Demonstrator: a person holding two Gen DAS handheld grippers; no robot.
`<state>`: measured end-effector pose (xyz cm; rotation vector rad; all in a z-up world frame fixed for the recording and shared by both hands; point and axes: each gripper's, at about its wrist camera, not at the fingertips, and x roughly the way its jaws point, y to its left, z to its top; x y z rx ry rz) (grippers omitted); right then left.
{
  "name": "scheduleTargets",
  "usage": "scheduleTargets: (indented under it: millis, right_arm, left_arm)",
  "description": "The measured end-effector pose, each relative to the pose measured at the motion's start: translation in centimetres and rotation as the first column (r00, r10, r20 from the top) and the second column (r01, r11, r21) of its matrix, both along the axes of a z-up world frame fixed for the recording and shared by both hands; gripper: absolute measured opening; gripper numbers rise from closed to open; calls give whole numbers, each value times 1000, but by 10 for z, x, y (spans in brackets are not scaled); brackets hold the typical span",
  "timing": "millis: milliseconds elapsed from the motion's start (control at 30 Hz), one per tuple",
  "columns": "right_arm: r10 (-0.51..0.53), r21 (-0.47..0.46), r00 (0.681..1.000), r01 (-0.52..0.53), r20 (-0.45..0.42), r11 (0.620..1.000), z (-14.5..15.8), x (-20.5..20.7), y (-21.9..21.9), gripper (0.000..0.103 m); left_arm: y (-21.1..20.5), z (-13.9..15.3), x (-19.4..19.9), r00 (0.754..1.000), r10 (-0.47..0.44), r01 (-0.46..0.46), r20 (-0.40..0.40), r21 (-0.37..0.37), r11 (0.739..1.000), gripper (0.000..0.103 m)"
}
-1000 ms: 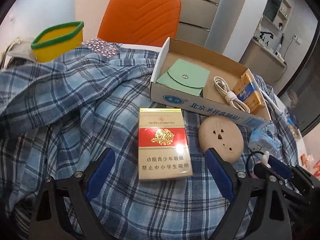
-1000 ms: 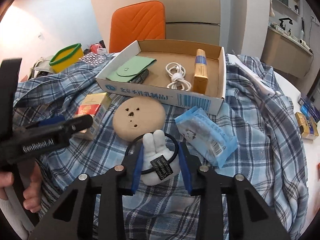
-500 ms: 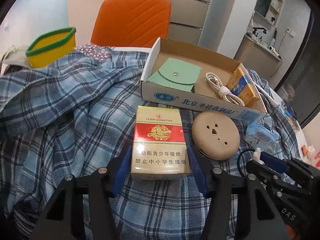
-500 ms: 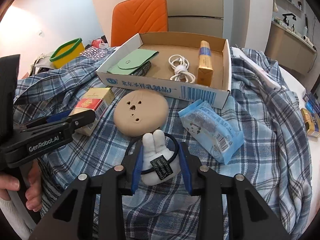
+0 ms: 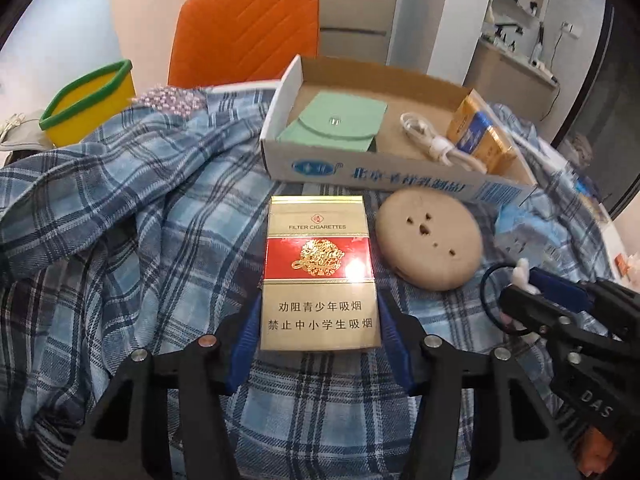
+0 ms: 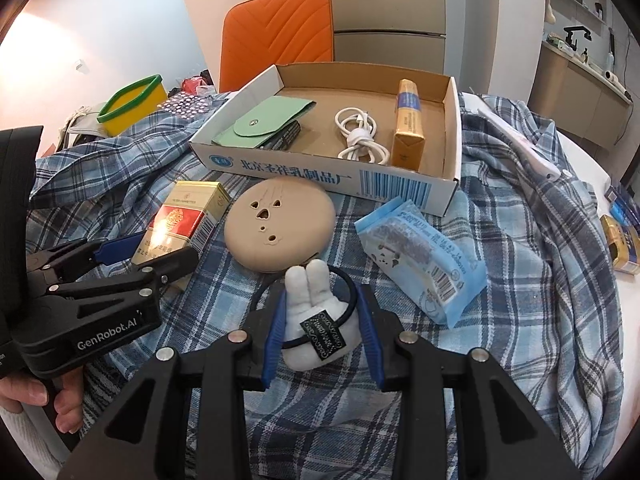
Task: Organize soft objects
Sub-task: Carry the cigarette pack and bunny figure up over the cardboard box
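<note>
A white plush rabbit with a black hair tie looped round it is pinched between the blue pads of the right gripper, low on the blue plaid cloth. A cigarette pack lies flat on the same cloth and is clamped at its near end by the left gripper, whose jaws have just been closing onto it. Between the two held things a round tan cushion with small holes is seen, touching the rabbit's ears in the right wrist view. A light blue tissue packet lies just to the right of the rabbit. Behind these, an open cardboard box is set on the cloth; in it are a green pouch, a coiled white cable and a gold carton. A yellow basket with a green rim and an orange chair stand further back. Both grippers are angled steeply down toward the cloth, and fingers of the person's left hand are visible under the left gripper's body
</note>
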<state>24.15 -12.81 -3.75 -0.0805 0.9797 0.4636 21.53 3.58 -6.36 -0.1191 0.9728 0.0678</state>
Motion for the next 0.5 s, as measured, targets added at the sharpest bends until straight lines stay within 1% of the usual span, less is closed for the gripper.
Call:
scheduleTargets:
  millis: [67,133,233,267,300,367,433,500]
  right_arm:
    - [-1,0,1000,1,4,1000,0,0,0,34]
    - [-6,-1,1000,6,9,1000,1,-1,-1,34]
    - [-28,-4,999,28,31,1000,3,-2,-4,34]
    - [-37,5,998,37,56,999,7,-4,-6,34]
    - [-43,21,995,42,86,999,12,-7,-9,34]
    - [-50,60,986,41,160,997,24,-14,-12,34]
    - [-53,82,972,35,229,996,34,-21,-13,34]
    - [-67,107,956,38,286,994,41,-28,-14,34]
  left_arm:
    - [-2,8,-7,998,-19,18,66,3,1000,57]
    - [-9,19,-20,987,-38,34,156,30,999,58]
    - [-18,33,-39,958,-72,56,277,63,996,57]
    - [-18,37,-44,947,-77,60,311,65,996,57]
    - [-18,43,-51,930,-83,65,359,60,996,58]
    - [-16,51,-60,905,-80,64,417,52,997,58]
    - [-15,59,-70,874,-78,65,479,44,997,58]
    - [-14,64,-77,855,-86,73,512,44,996,58]
